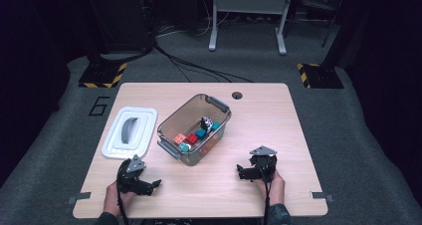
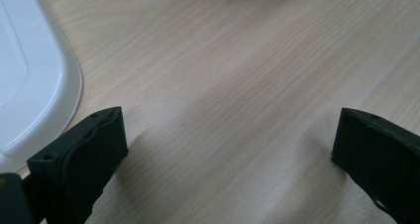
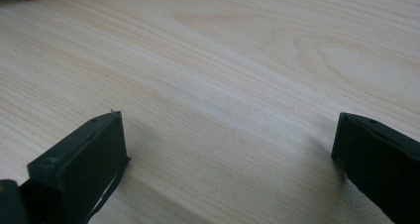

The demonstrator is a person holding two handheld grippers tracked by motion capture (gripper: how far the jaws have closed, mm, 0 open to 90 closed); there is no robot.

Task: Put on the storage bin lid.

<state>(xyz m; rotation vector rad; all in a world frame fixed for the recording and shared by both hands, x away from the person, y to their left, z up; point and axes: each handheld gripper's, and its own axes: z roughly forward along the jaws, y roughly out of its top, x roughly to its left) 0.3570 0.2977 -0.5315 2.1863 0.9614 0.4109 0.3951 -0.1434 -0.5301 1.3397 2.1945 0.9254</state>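
A clear grey plastic bin point(image 1: 175, 121) stands at the middle of the wooden table point(image 1: 268, 115), holding several small coloured blocks point(image 1: 191, 138) and a black-and-white item point(image 1: 206, 122). Its white lid point(image 1: 130, 132) lies flat to the left, and its rounded corner point(image 2: 34, 85) shows in the left gripper view. My left gripper point(image 1: 155, 184) rests near the front left edge, jaws wide apart over bare wood point(image 2: 228, 130). My right gripper point(image 1: 239, 171) rests near the front right, open with nothing between its jaws point(image 3: 228, 130).
A round cable hole point(image 1: 237, 95) sits near the table's far edge. Beyond the table are a grey carpet, cables point(image 1: 199, 68), a metal frame stand point(image 1: 247, 16) and yellow-black striped floor plates point(image 1: 102, 75). A person's hands hold both grippers at the front edge.
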